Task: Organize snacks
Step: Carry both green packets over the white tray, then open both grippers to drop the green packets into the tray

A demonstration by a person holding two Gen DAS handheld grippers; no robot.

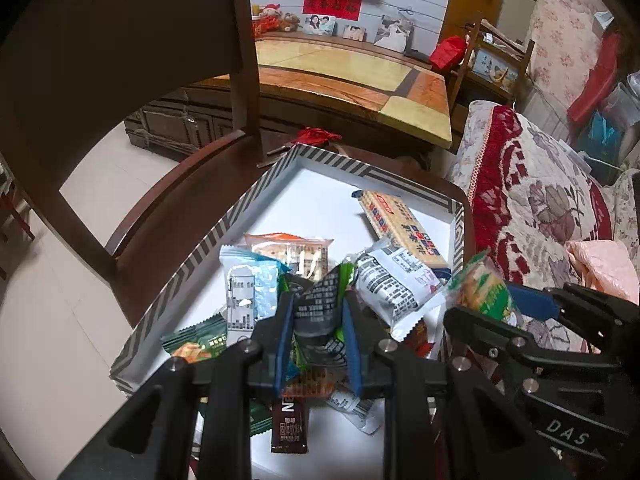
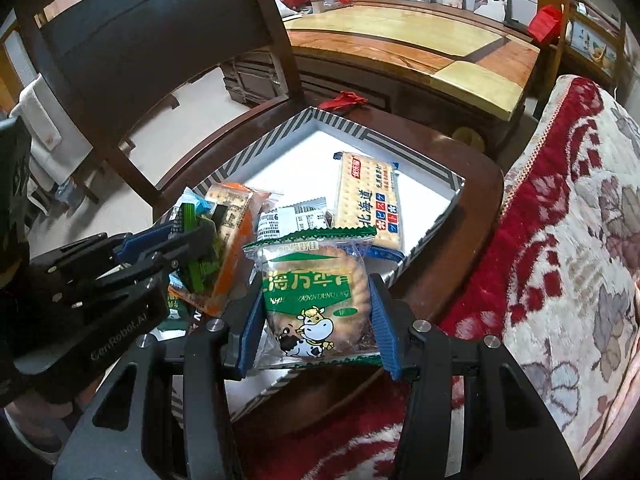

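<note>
A crumpled green-and-black wrapper [image 1: 320, 316] is pinched by the left gripper [image 1: 318, 344] mid-frame, while a cow-print biscuit pack [image 2: 314, 300] is clamped by the right gripper [image 2: 316, 324], both over the striped box [image 1: 224, 232].

Before me stands a dark wooden chair [image 1: 132, 92]. Behind it is a low table [image 1: 352, 76] with a yellow and orange top. To my right lies a floral sofa cover [image 2: 560, 240]. Framed photos [image 1: 320, 25] stand against the far wall.
</note>
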